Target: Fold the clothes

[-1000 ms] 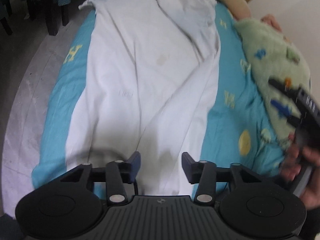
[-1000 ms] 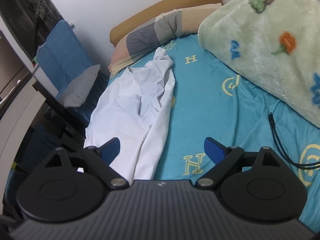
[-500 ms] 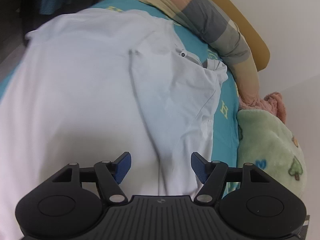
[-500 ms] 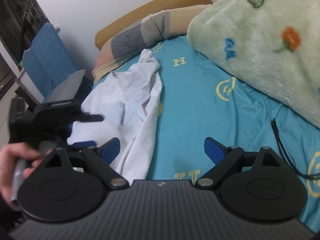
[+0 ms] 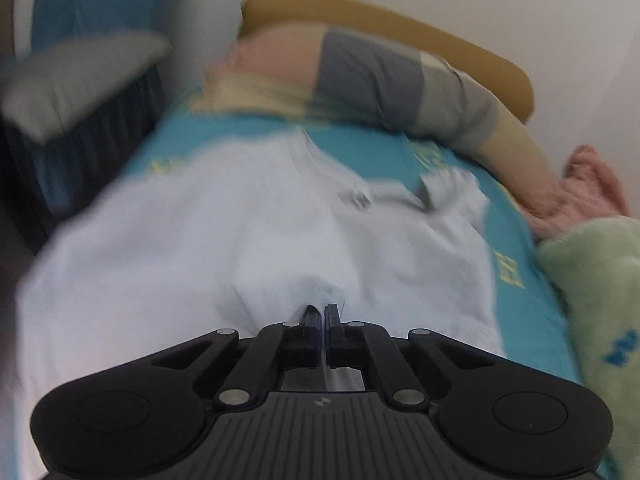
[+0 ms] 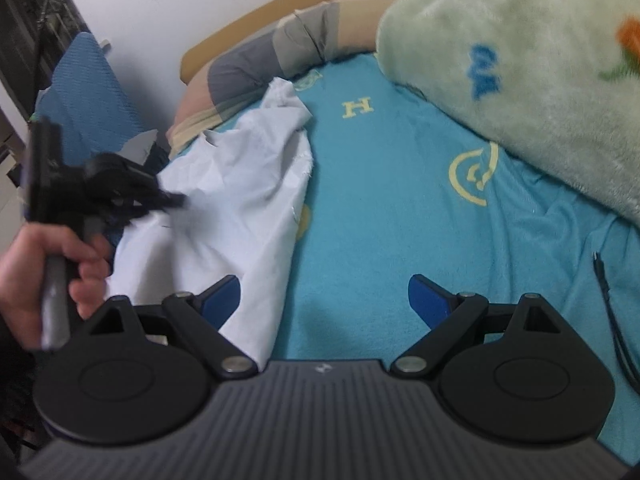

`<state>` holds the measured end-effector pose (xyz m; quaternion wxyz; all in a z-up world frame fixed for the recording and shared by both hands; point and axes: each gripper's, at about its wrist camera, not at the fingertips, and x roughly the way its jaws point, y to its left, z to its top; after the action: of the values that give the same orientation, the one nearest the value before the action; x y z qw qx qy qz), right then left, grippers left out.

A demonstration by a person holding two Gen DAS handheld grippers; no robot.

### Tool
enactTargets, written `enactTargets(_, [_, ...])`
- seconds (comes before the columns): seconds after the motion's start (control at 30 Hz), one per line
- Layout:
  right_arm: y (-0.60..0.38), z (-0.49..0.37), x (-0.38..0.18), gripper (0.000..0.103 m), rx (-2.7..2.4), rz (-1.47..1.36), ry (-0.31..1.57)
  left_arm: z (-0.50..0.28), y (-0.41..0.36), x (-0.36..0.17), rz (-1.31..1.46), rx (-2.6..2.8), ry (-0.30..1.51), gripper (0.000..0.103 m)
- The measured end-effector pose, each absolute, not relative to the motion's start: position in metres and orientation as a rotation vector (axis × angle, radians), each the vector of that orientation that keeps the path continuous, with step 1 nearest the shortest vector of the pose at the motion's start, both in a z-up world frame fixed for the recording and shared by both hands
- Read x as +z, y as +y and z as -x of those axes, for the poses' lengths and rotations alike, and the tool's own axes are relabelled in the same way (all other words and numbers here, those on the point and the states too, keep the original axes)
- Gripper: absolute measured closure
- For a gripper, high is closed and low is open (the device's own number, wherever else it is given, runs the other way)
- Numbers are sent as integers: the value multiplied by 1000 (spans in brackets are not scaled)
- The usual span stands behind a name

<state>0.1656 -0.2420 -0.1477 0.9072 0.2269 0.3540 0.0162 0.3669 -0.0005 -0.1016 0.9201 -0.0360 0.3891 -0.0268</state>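
One white garment (image 5: 224, 248) lies spread on the bed's turquoise sheet (image 6: 380, 208), its collar end toward the one striped pillow (image 5: 372, 80) at the headboard. A single green fleece blanket (image 6: 532, 64) is heaped on the sheet beside the garment, and one black cable (image 6: 612, 312) lies just below it. My left tool (image 5: 322, 314) is clamped shut, pinching a fold of the garment's cloth. My right tool (image 6: 324, 296) stands wide apart over the garment's edge and bare sheet, gripping nothing.
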Motion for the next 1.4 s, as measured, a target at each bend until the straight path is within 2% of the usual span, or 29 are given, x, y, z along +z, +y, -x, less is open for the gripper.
enactTargets(0.07, [-243,-169,-153,11,30,-477,745,-374,3,-104,11,-17,781,98])
enactTargets(0.17, [-243,-170,-156,11,40,-481,763,-374,20,-112,70,-41,862,87])
enactTargets(0.23, [-241,-170,-155,11,56,-483,765,-357,34,-114,125,-57,935,58])
enactTargets(0.33, [-238,-170,-154,11,102,-496,774,-309,59,-108,231,-86,1031,47])
enactTargets(0.4, [-235,-169,-152,11,145,-506,781,-266,73,-101,299,-106,1107,45])
enactTargets(0.5, [-228,-164,-150,12,214,-515,801,-197,93,-93,395,-119,1205,36])
enactTargets(0.6, [-220,-153,-144,22,282,-529,834,-135,106,-93,470,-114,1276,35])
enactTargets(0.7, [-211,-133,-138,22,348,-549,897,-92,109,-103,476,-105,1353,37])
enactTargets(0.8, [-196,-108,-138,23,425,-562,1065,-64,105,-109,437,-113,1385,41])
enactTargets(0.9, [-178,-84,-136,26,445,-533,1216,-49,102,-107,382,-145,1351,41])
enactTargets(1.0, [-161,-65,-133,27,412,-532,1317,-41,102,-110,338,-142,1359,48])
enactTargets(1.13, [-130,-36,-139,27,371,-478,1410,-31,106,-107,316,-158,1338,52])
enactTargets(1.27, [-110,-8,-134,30,306,-386,1382,-18,111,-103,311,-186,1336,58])
enactTargets(1.37, [-107,1,-131,50,248,-358,1365,-19,103,-101,320,-217,1335,62])
enactTargets(1.4, [-105,3,-129,68,238,-337,1361,-18,104,-100,326,-227,1337,65])
